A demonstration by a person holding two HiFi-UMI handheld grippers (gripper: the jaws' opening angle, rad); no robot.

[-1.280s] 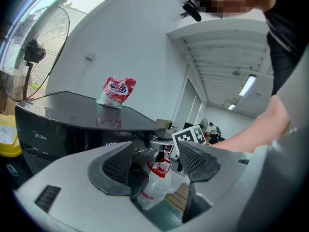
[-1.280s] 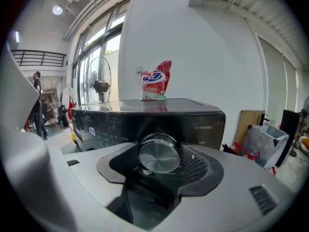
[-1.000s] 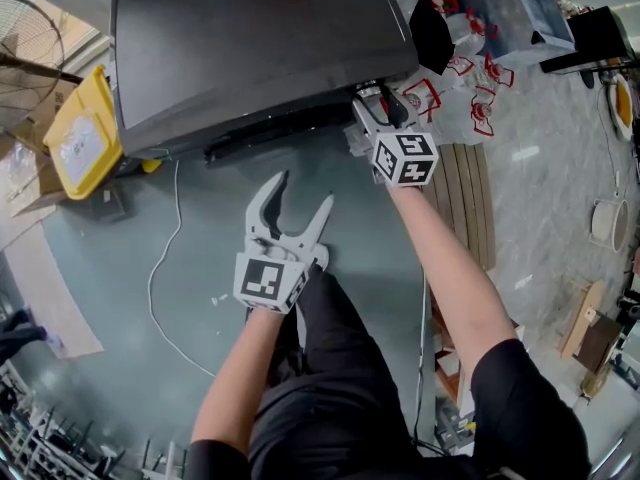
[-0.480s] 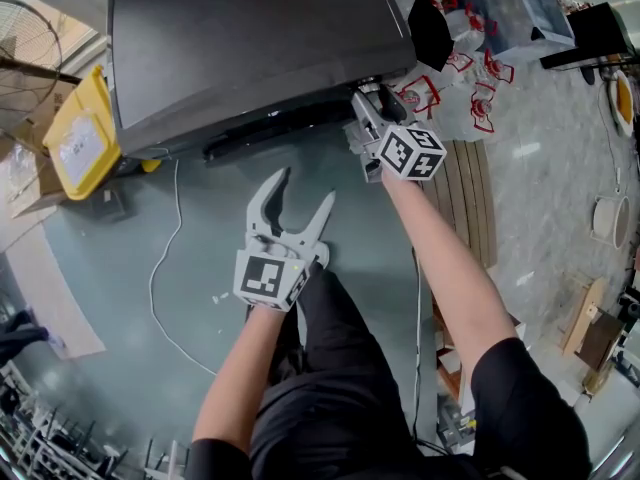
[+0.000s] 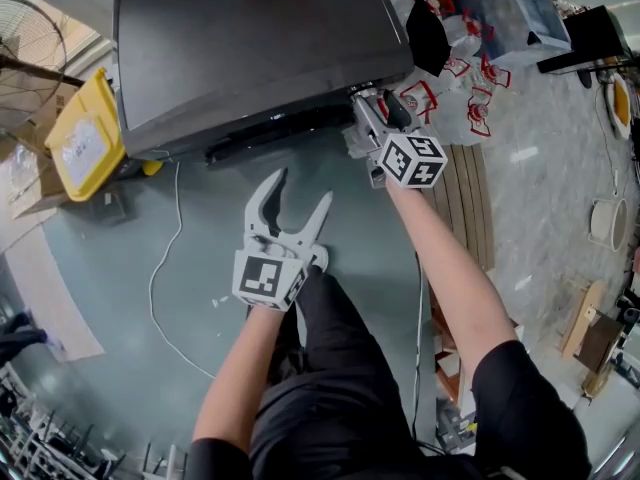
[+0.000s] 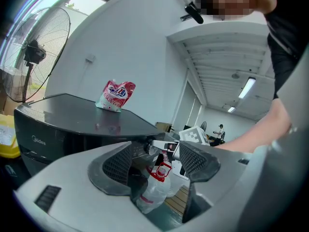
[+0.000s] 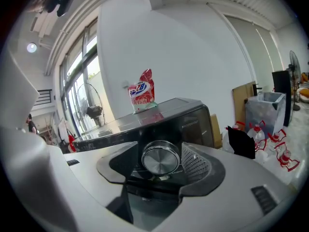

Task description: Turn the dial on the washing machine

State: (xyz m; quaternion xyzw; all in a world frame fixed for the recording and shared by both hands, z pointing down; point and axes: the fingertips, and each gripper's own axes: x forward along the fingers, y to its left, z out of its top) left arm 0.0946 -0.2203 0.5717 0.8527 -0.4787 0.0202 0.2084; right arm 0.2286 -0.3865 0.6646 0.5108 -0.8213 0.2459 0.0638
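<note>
The dark washing machine point(image 5: 250, 48) fills the top of the head view. Its round silver dial point(image 7: 161, 158) sits on the front panel at the right corner. My right gripper point(image 5: 378, 103) is at that corner, and in the right gripper view it point(image 7: 163, 166) is shut on the dial, a ribbed pad on either side of the dial's rim. My left gripper point(image 5: 303, 186) hovers over the floor in front of the machine, open and holding nothing. In the left gripper view it point(image 6: 157, 163) frames the machine's front, some bottles and the right gripper's marker cube.
A red and white pouch point(image 7: 141, 96) stands on the machine's lid. A yellow bin point(image 5: 85, 133) sits left of the machine, with a white cable point(image 5: 165, 258) trailing over the floor. Plastic bottles with red caps point(image 5: 470, 78), a black bag point(image 5: 430, 33) and a wooden pallet point(image 5: 470, 198) lie to the right.
The right gripper's marker cube has rolled a little one way and partly back while staying at the dial. The left gripper has barely moved.
</note>
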